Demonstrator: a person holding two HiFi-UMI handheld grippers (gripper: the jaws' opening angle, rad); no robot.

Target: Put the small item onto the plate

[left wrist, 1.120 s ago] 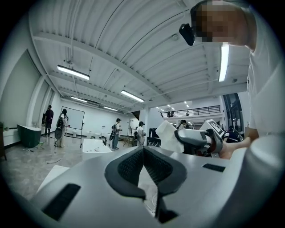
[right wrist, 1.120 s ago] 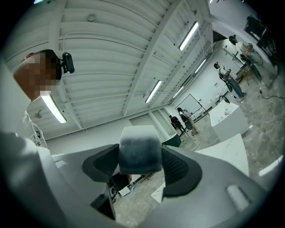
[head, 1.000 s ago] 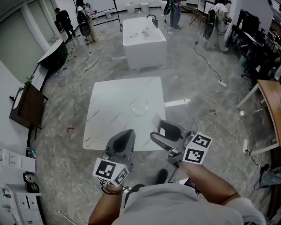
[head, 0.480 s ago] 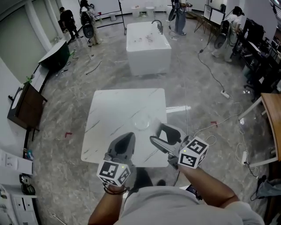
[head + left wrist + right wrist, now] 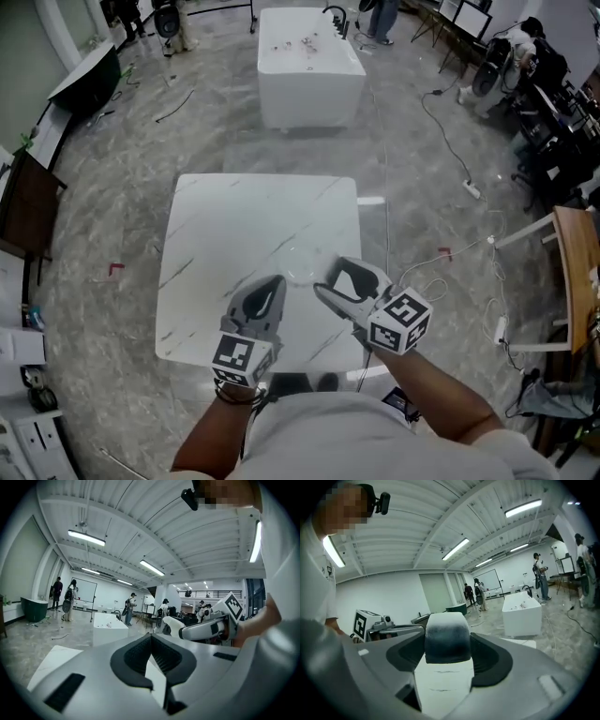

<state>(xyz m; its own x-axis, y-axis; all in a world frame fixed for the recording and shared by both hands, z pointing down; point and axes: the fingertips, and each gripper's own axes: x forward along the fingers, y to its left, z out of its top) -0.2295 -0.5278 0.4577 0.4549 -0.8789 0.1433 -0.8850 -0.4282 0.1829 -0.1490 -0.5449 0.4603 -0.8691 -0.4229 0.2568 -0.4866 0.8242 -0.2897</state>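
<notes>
Both bare forearms rise from the bottom of the head view. The left forearm (image 5: 211, 439) sits lower left of centre and the right forearm (image 5: 445, 394) comes in from the lower right. A dark band (image 5: 234, 394) circles the left wrist. The left hand-held gripper (image 5: 273, 281) points up the frame, its left marker cube (image 5: 236, 358) toward the body. In the left gripper view its jaws meet tip to tip with nothing between them. The right hand-held gripper (image 5: 328, 277) lies just beside it, angled toward the upper left, its right marker cube (image 5: 401, 322) trailing behind. Its jaws press from both sides on the small item (image 5: 446, 637), dark on top and white below.
</notes>
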